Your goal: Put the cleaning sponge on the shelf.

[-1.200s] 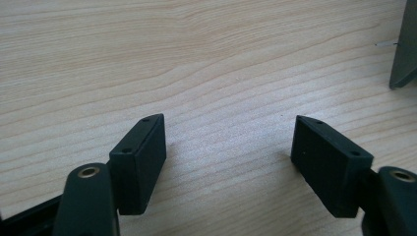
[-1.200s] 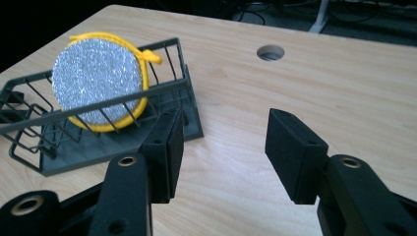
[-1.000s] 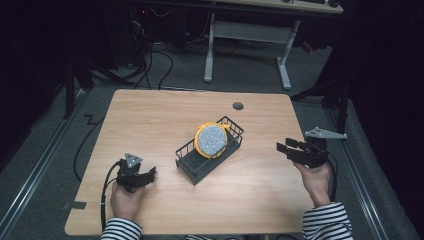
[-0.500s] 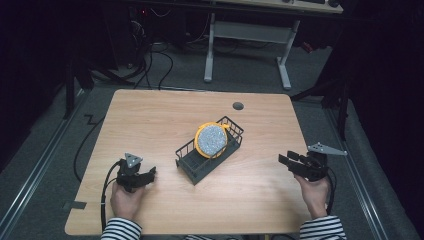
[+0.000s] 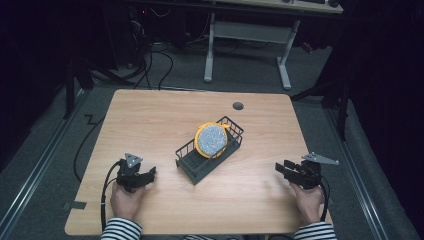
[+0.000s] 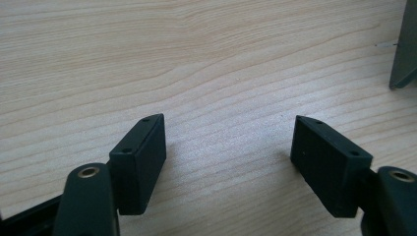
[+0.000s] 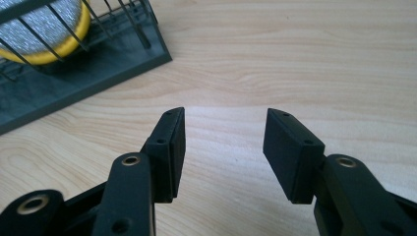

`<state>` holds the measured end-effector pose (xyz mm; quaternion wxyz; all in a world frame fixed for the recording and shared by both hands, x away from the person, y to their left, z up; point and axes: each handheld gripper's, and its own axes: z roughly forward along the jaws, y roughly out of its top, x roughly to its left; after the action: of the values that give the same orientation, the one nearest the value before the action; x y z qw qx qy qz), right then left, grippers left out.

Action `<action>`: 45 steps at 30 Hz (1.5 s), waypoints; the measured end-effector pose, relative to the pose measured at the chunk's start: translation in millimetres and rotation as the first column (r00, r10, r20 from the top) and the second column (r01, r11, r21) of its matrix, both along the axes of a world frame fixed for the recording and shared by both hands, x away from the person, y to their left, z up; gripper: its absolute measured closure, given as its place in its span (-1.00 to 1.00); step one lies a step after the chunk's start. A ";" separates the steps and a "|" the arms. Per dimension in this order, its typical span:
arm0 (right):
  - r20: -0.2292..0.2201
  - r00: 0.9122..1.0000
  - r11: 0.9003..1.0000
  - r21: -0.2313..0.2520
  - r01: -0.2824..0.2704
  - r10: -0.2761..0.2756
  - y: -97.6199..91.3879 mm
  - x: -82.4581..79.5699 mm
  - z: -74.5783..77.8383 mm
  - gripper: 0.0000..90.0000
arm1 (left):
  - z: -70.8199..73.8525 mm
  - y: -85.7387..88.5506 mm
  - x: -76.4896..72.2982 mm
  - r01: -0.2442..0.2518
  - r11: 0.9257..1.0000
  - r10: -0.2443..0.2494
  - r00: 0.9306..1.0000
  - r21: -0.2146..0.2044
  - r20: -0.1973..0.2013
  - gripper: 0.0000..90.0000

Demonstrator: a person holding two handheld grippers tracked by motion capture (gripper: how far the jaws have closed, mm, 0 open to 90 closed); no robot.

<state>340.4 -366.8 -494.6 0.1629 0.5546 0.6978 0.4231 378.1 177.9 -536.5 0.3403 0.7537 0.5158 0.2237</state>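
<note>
Here, landmark: the dark wire basket (image 5: 210, 150) sits askew near the middle of the desk (image 5: 165, 115).
Sponge: a round yellow-rimmed scouring pad (image 5: 212, 140) stands on edge inside the basket, toward its far end; it is seen through the bars in the right gripper view (image 7: 44, 29).
Left hand-held gripper (image 5: 147, 176): just left of the basket's near corner, low over the desk, jaws apart with bare wood between them (image 6: 228, 147).
Right hand-held gripper (image 5: 280, 169): well to the right of the basket, near the desk's right edge, jaws apart around nothing (image 7: 223, 142), pointed toward the basket.
Open room: bare wood between each hand-held gripper and the basket, and a wide bare strip beyond the basket up to the far edge.
Cable hole (image 5: 238, 106): beyond the basket, near the far edge.
</note>
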 end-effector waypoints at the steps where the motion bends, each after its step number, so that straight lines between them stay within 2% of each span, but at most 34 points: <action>1: -0.005 1.000 1.000 -0.007 0.006 -0.006 -0.6 -0.2 -5.2 0.13 | 0.0 0.0 0.0 0.000 1.000 0.000 1.000 0.000 0.000 -0.33; 8: -0.029 0.999 0.999 -0.024 0.033 -0.033 -2.4 -0.5 -19.1 0.09 | 0.0 0.0 0.0 0.000 1.000 0.000 1.000 -0.001 0.000 -0.33; 11: -0.038 0.998 0.998 -0.050 0.038 -0.040 -2.0 -0.1 -26.1 0.08 | 0.0 0.0 0.0 0.000 1.000 0.000 1.000 0.000 0.000 -0.33; 24: -0.036 0.999 0.993 -0.116 0.033 -0.038 4.9 -0.6 -34.5 0.04 | 0.0 0.0 0.0 0.000 1.000 0.000 1.000 0.000 0.000 -0.33; 25: -0.029 0.999 0.990 -0.138 0.034 -0.039 6.7 -1.6 -34.6 0.04 | 0.0 0.0 0.0 0.000 1.000 0.000 1.000 0.000 0.000 -0.33; 32: -0.022 0.999 0.984 -0.178 0.027 -0.032 10.8 -3.5 -34.6 0.01 | 0.0 0.0 0.0 0.000 1.000 0.000 1.000 0.000 0.000 -0.33; 34: -0.013 1.000 0.976 -0.218 0.021 -0.024 14.0 -4.8 -34.7 0.00 | 0.0 0.0 -0.1 0.000 1.000 0.000 1.000 0.001 0.000 -0.34; 37: -0.007 1.000 0.966 -0.257 0.017 -0.019 17.9 -5.8 -35.0 -0.03 | 0.0 0.0 -0.3 0.001 1.000 -0.001 1.000 0.001 -0.001 -0.34; 38: -0.007 1.000 0.966 -0.257 0.017 -0.019 17.9 -5.8 -35.0 -0.03 | 0.0 0.0 -0.3 0.001 1.000 -0.001 1.000 0.001 -0.001 -0.34; 39: -0.003 1.000 0.961 -0.277 0.013 -0.014 20.5 -6.4 -35.2 -0.06 | 0.0 0.0 -0.5 0.002 1.000 -0.002 1.000 0.002 -0.001 -0.34; 45: -0.006 1.000 0.961 -0.276 0.005 -0.007 20.7 -6.5 -35.2 -0.09 | 0.1 0.0 -1.0 0.003 1.000 -0.003 1.000 0.002 -0.002 -0.34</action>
<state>333.9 -346.1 -529.8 0.2377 0.5300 0.7487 0.3193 377.2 177.9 -536.4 0.3395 0.7549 0.5149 0.2230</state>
